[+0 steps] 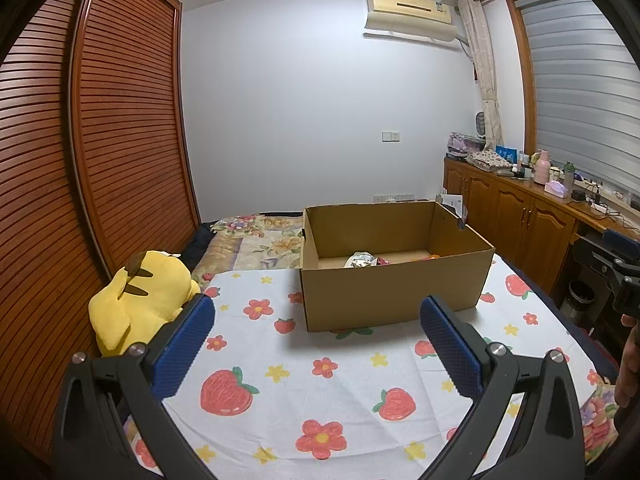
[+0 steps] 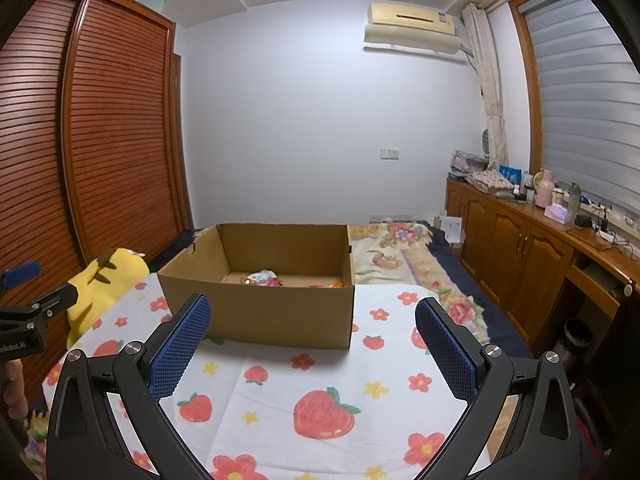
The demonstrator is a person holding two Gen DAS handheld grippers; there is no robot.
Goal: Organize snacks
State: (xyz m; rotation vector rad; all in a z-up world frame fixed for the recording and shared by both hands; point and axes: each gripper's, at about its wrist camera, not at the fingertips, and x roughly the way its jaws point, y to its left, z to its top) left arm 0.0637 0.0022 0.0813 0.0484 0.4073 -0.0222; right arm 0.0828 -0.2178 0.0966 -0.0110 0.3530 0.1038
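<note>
An open cardboard box [image 1: 392, 288] stands on a white cloth printed with strawberries and flowers [image 1: 320, 380]. Several snack packets [image 1: 362, 260] lie on its floor, partly hidden by the near wall. My left gripper [image 1: 316, 312] is open and empty, held above the cloth short of the box. In the right wrist view the same box [image 2: 260, 312] sits ahead and left, with snack packets [image 2: 264, 278] inside. My right gripper [image 2: 312, 312] is open and empty, also short of the box. Each gripper's body shows at the other view's edge.
A yellow plush toy [image 1: 140, 300] lies left of the box by the slatted wardrobe [image 1: 100, 140]. A floral quilt [image 2: 404, 252] covers the bed behind. A wooden cabinet [image 2: 532, 252] with bottles and clutter runs along the right wall.
</note>
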